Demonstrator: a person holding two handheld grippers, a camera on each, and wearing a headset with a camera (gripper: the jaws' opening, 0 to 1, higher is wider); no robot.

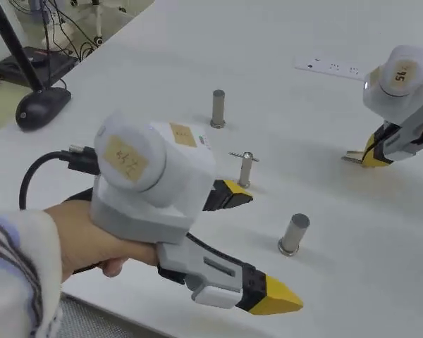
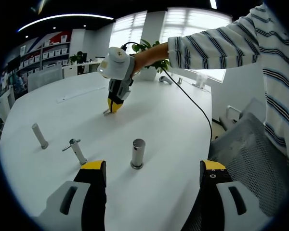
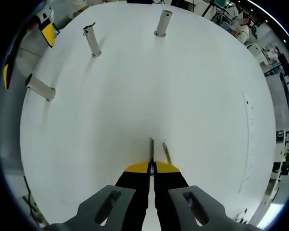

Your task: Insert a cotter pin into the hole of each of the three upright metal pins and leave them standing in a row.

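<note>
The middle metal pin (image 1: 246, 171) stands upright on the white table (image 1: 162, 63). A cotter pin (image 1: 244, 155) sits through the hole near its top, with its long axis level and crosswise to the shaft. The far metal pin (image 1: 218, 108) and the near metal pin (image 1: 294, 234) stand upright on either side of the middle pin, roughly in line with it.

Well to the right of the middle pin, the right gripper (image 1: 370, 158) has its jaws pressed together on a second cotter pin (image 3: 151, 148). This pin runs straight out along the jaws and points away from the gripper, low over the table; whether its tip touches the surface is unclear. A third cotter pin (image 3: 167, 153) lies flat just beside it, nearly parallel.

On the near side of the middle pin, a hand (image 1: 84, 243) holds the left gripper (image 1: 257, 246) with its jaws spread wide. One yellow tip is just beside the middle pin's base. The near pin stands ahead of the gap between the jaws.
</note>
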